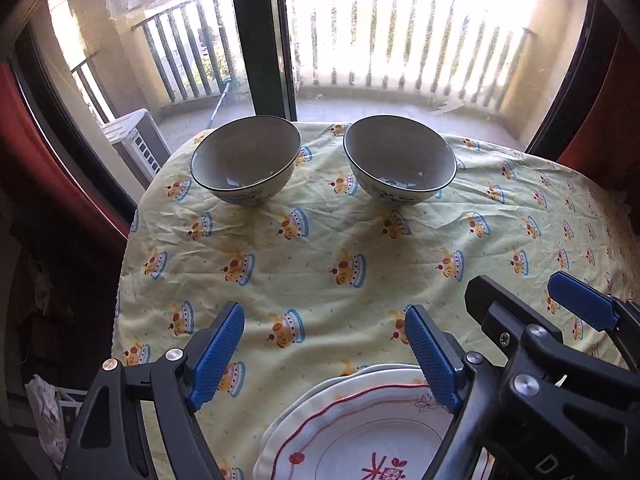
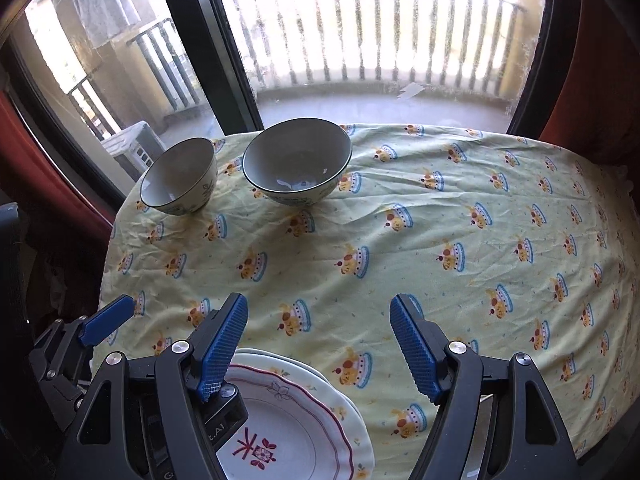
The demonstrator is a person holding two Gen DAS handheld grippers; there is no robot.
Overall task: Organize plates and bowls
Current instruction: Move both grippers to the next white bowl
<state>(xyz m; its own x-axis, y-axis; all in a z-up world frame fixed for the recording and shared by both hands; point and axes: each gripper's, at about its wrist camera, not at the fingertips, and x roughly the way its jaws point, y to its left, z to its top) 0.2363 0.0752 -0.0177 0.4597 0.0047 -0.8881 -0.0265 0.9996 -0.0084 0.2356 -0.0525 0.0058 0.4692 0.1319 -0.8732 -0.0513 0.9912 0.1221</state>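
While plates (image 1: 360, 432) lie stacked near, two bowls (image 1: 246, 160) stand unstacked far.
Both claws, left gripper (image 1: 320, 352) and right gripper (image 2: 320, 344), are held spread, empty; nesting is judged next.

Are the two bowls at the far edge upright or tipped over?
Upright. The left bowl and right bowl both sit on their bases on the tablecloth, mouths up, nothing visible inside.

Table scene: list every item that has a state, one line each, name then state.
Left bowl: upright, empty, alone.
Right bowl: upright, empty, alone.
Plates: stacked, patterned plate on top.
Left gripper: jaws open, holding nothing.
Right gripper: jaws open, holding nothing.
Tablecloth: spread, wrinkled.
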